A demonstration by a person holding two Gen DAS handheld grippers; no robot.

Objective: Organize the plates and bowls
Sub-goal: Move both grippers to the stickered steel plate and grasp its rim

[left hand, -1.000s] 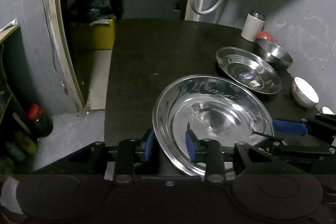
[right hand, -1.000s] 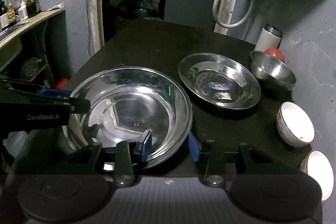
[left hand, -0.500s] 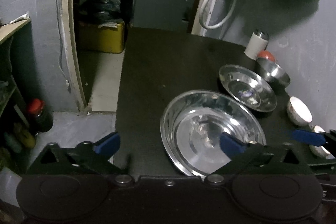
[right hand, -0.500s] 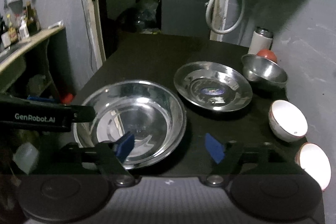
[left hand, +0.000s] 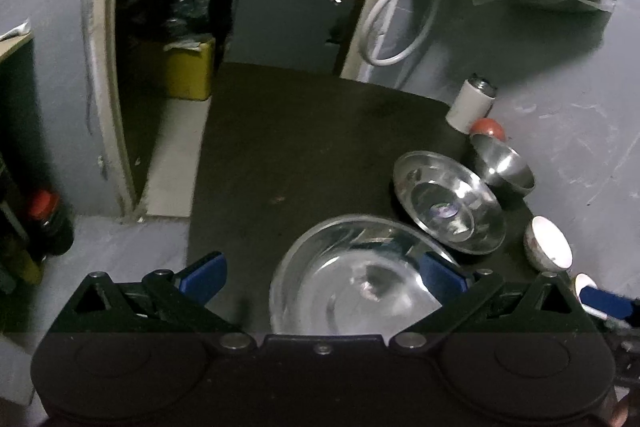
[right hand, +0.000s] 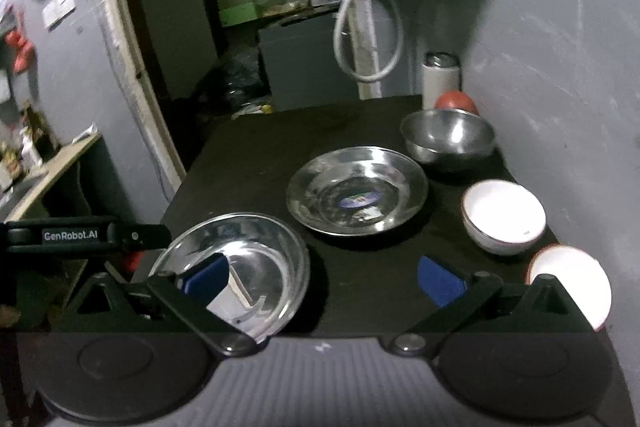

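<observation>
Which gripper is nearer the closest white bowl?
Right. The right gripper has the nearest white bowl just beyond its outer finger; the left gripper sits across the large steel basin.

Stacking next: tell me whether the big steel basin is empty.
Empty: the big steel basin shows only bare, shiny metal inside, reflections included.

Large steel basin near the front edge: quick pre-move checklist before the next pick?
1. Large shiny steel basin set flat on the black table: ok.
2. Left gripper open, pads off the basin rim: ok.
3. Right gripper jaws opening, nothing between them: ok.
4. Shallow steel plate with a sticker unobstructed: ok.
5. Deep steel bowl and two white ceramic bowls upright, apart: ok.
6. Basin's overhang past the table's near edge: cannot tell.
</observation>
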